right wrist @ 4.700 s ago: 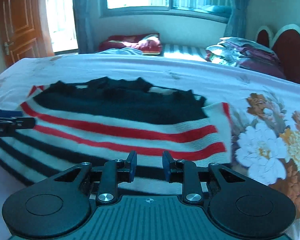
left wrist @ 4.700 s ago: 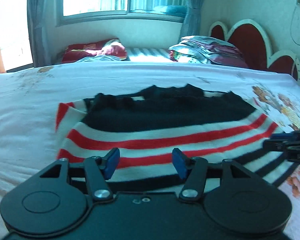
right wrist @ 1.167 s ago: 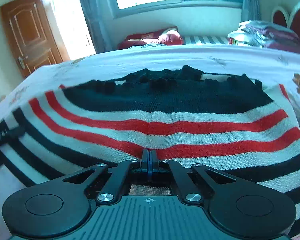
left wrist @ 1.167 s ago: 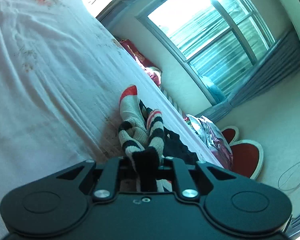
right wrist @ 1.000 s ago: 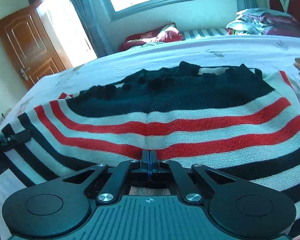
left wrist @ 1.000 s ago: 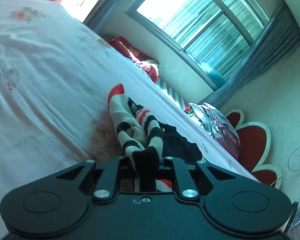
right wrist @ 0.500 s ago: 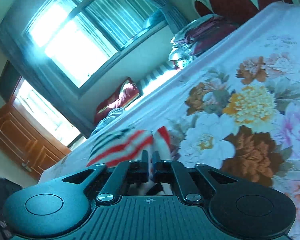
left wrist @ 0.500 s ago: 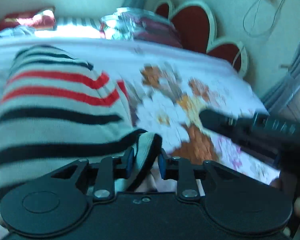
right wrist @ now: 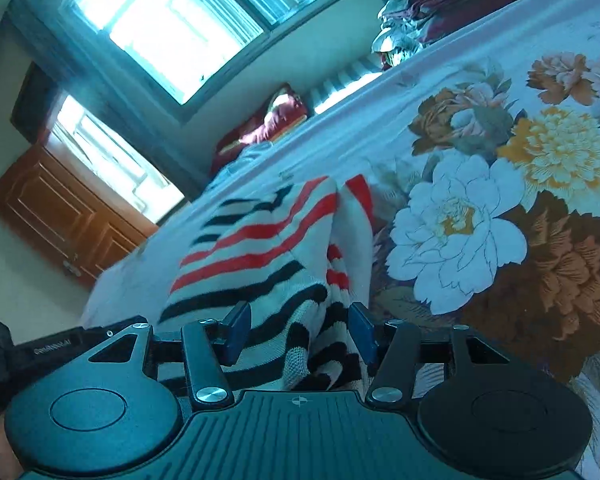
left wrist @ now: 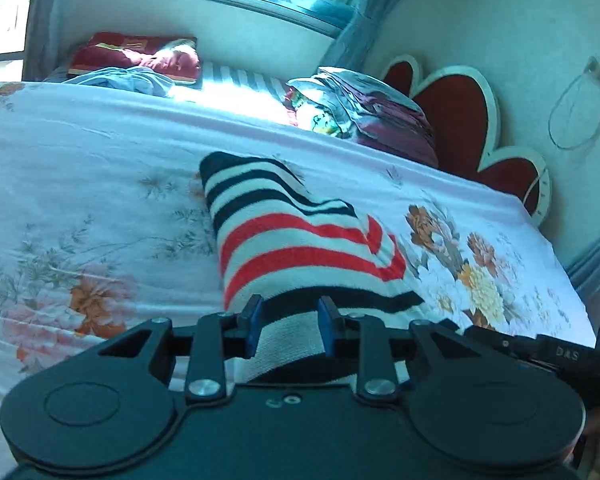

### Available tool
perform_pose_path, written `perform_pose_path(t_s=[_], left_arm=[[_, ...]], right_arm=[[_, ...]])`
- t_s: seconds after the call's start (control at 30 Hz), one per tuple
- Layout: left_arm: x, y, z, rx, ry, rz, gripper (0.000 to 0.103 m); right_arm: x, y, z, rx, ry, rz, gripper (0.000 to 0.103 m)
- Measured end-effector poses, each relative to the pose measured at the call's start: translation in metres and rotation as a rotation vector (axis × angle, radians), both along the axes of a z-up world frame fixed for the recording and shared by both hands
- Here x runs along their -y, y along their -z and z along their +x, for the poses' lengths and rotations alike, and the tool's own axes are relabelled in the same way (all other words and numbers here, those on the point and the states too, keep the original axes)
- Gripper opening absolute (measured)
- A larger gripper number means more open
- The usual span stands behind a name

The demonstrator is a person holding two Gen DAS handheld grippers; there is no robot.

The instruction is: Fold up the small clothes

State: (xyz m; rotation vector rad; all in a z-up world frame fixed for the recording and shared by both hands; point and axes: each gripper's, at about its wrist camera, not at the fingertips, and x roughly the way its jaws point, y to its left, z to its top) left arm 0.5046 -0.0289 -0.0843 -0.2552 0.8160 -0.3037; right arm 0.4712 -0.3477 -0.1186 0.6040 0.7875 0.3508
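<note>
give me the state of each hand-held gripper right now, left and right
Left hand-held gripper: open, jaws just opened, striped sweater between the pads but not pinched.
Right hand-held gripper: open, jaws just opened, sweater lying loose between them.

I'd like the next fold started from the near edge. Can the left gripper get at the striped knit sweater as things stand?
Probably yes: the left gripper is open with the folded striped knit sweater lying between its fingers, nothing in the way.
</note>
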Motion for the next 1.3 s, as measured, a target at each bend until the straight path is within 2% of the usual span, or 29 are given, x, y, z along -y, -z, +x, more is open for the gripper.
perform_pose_path(t_s=[0.03, 0.07, 0.1, 0.13, 0.17, 0.27, 0.3, 0.37, 0.4, 0.43, 0.53, 0.63, 0.73, 0.77, 0.8, 0.83, 0.9, 0.93, 1.0, 1.1, 1.17, 1.23, 1.3], left_arm=[[-0.001, 0.004, -0.008, -0.008, 0.028, 0.012, 0.029], [0.004, 0.009, -0.008, -0.004, 0.044, 0.052, 0.029], [0.010, 0.016, -0.007, -0.015, 0.061, 0.112, 0.030], [0.016, 0.024, -0.006, -0.034, 0.074, 0.193, 0.031], [0.018, 0.030, -0.008, -0.026, 0.088, 0.232, 0.034], [0.011, 0.026, -0.011, -0.005, 0.138, 0.218, 0.034], [0.004, 0.021, -0.011, 0.010, 0.136, 0.181, 0.033], [-0.007, 0.011, -0.005, 0.054, 0.121, 0.139, 0.030], [-0.012, 0.007, 0.001, 0.076, 0.117, 0.137, 0.031], [-0.015, 0.005, 0.010, 0.086, 0.118, 0.131, 0.031], [-0.021, 0.008, 0.046, 0.059, 0.126, 0.098, 0.031], [-0.022, 0.017, 0.074, 0.023, 0.148, 0.079, 0.033], [-0.020, 0.023, 0.088, 0.011, 0.170, 0.073, 0.032], [-0.019, 0.025, 0.089, 0.010, 0.175, 0.083, 0.033], [-0.016, 0.027, 0.090, 0.010, 0.183, 0.101, 0.033], [-0.013, 0.028, 0.088, 0.022, 0.189, 0.128, 0.032], [-0.005, 0.025, 0.081, 0.080, 0.222, 0.149, 0.029], [-0.003, 0.023, 0.079, 0.102, 0.244, 0.131, 0.029], [0.005, 0.026, 0.082, 0.108, 0.277, 0.120, 0.031], [0.024, 0.046, 0.097, 0.015, 0.289, 0.249, 0.033], [0.033, 0.048, 0.096, 0.041, 0.308, 0.311, 0.034], [0.037, 0.047, 0.095, 0.044, 0.313, 0.340, 0.034], [0.036, 0.046, 0.094, 0.043, 0.310, 0.340, 0.034]], right_arm=[[-0.006, 0.001, 0.000, 0.002, -0.011, -0.021, 0.054], [-0.010, 0.003, -0.001, -0.002, -0.022, -0.020, 0.047], [-0.015, 0.006, -0.001, -0.020, -0.032, -0.034, 0.016], [-0.021, 0.013, -0.002, -0.055, -0.039, -0.073, 0.007], [-0.027, 0.025, -0.006, -0.088, -0.044, -0.104, 0.006], [-0.031, 0.033, -0.025, -0.066, -0.023, -0.115, 0.007], [-0.028, 0.028, -0.028, -0.047, -0.002, -0.103, 0.007], [-0.019, 0.010, -0.027, 0.024, 0.065, -0.086, 0.022], [-0.014, 0.003, -0.022, 0.054, 0.094, -0.082, 0.044], [-0.009, 0.001, -0.013, 0.070, 0.110, -0.068, 0.051], [-0.003, 0.004, 0.031, 0.027, 0.115, -0.024, 0.050], [-0.009, 0.013, 0.077, -0.017, 0.079, -0.031, 0.050], [-0.019, 0.027, 0.100, -0.064, 0.034, -0.051, 0.049], [-0.022, 0.030, 0.100, -0.055, 0.028, -0.069, 0.041], [-0.024, 0.030, 0.099, -0.038, 0.007, -0.063, 0.021], [-0.027, 0.027, 0.092, -0.005, 0.014, -0.094, 0.010], [-0.033, 0.015, 0.075, 0.074, 0.030, -0.177, 0.010], [-0.034, 0.008, 0.062, 0.123, 0.047, -0.218, 0.010], [-0.036, 0.003, 0.047, 0.175, 0.063, -0.268, 0.010], [-0.035, 0.032, 0.058, 0.058, 0.045, -0.266, 0.010], [-0.030, 0.044, 0.063, 0.041, 0.064, -0.253, 0.010], [-0.024, 0.041, 0.067, 0.010, 0.074, -0.224, 0.010], [-0.026, 0.035, 0.067, 0.009, 0.054, -0.250, 0.012]])
